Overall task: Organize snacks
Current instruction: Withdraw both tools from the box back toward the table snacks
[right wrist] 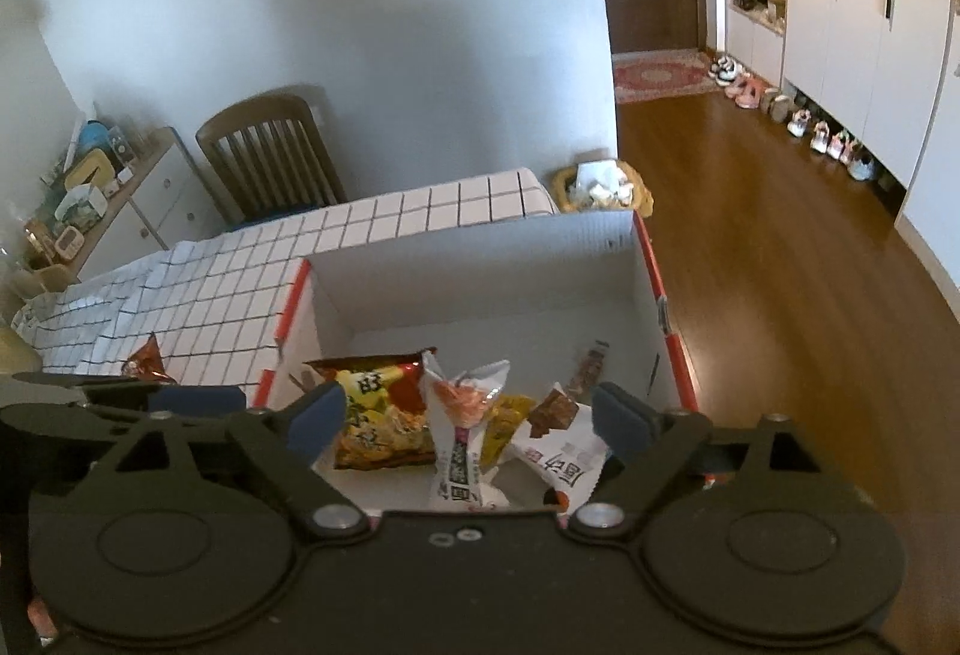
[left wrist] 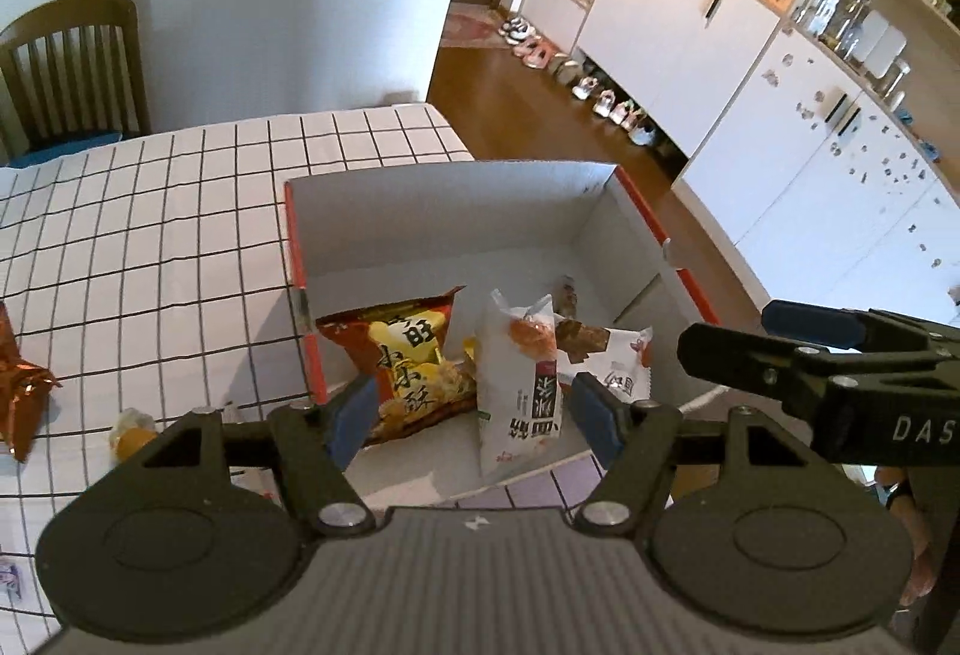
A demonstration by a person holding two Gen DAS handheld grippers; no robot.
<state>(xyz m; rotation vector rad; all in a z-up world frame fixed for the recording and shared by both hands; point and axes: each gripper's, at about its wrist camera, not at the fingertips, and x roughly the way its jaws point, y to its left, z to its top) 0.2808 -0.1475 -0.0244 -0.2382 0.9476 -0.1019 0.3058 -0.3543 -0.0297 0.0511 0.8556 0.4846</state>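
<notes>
home: shoes [left wrist: 606,99] by cabinets [left wrist: 678,48]

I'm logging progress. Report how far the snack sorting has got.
Done: several packets, including the orange chip bag and a white packet, lie in the box. In hand: nothing; left gripper and right gripper are open. Left: the red packet on the table.

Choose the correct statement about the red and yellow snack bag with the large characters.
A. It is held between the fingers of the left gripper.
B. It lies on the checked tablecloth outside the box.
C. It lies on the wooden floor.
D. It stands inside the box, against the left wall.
D. The red and yellow snack bag stands inside the box near its left wall, beside the white packet; the open left gripper holds nothing.
</notes>
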